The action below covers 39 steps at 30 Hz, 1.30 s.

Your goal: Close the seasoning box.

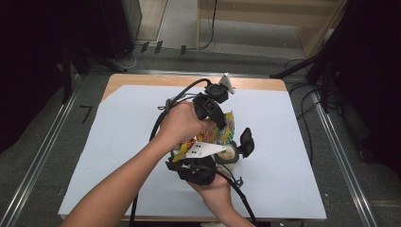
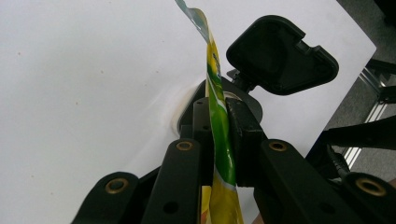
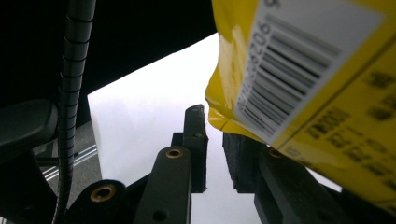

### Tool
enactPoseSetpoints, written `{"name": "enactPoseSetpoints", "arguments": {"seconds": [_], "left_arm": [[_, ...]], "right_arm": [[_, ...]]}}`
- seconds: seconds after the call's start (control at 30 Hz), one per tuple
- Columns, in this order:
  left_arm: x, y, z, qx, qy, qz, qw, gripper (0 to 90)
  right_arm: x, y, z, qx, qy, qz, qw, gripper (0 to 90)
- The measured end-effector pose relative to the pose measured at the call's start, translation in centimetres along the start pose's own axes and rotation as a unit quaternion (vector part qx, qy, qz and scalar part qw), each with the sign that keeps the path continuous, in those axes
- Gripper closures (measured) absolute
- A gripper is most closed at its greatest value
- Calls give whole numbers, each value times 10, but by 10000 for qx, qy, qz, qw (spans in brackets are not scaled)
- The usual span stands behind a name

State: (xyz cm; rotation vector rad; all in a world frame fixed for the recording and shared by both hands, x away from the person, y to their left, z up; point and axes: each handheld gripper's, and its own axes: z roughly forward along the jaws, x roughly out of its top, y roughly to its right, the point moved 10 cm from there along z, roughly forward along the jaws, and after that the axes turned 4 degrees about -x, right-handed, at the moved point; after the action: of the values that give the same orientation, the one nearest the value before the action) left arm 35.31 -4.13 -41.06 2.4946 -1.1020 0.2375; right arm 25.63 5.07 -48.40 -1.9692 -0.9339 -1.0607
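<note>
Above the white surface (image 1: 118,156) my left tongs (image 2: 219,126) clamp the thin, floppy, slippery snack pouch (image 2: 217,116) at its edge seam, while my right tongs (image 3: 215,154), slightly apart, grip nothing.

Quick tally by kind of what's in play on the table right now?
Snack bag, yellow and green: 1
Tongs: 2, left tongs clamped on the bag, right tongs beside it
White sheet over the table: 1
Total: 4
</note>
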Motion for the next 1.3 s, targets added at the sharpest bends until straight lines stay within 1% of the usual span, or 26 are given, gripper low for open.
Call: {"name": "enactPoseSetpoints", "arguments": {"seconds": [0.03, 0.2, 0.37, 0.53, 0.67, 0.83, 0.87, 1.1, 1.3], "left_arm": [[-1, -1, 0, 5, -22, 13, 10000, 835], [-1, -1, -1, 7, 21, -31, 10000, 837], [-2, -2, -1, 36, 21, -18, 10000, 840], [-3, -3, -2, 40, 6, -68, 10000, 840], [-3, -4, -3, 44, 40, -100, 9999, 840], [-5, -5, -4, 60, 13, -83, 9999, 839], [-4, -5, -4, 58, 62, -102, 9999, 839], [-4, -4, -6, 87, 49, -99, 9999, 839], [-4, -2, -3, 58, 3, -85, 9999, 837]], "right_arm": [[0, 0, 0, 3, 0, -5, 10000, 807], [0, -1, 0, 7, -13, -32, 10000, 808], [0, -1, 1, -1, -19, -33, 10000, 810], [1, -3, 1, 42, -30, -7, 10000, 813], [1, -3, 2, 46, -35, -27, 10000, 812], [2, -4, 2, 58, -31, -50, 10000, 813], [2, -4, 2, 62, -28, -62, 10000, 813], [3, -5, 2, 81, -19, -70, 9999, 816], [2, -5, 1, 58, -32, -66, 10000, 813]]}}
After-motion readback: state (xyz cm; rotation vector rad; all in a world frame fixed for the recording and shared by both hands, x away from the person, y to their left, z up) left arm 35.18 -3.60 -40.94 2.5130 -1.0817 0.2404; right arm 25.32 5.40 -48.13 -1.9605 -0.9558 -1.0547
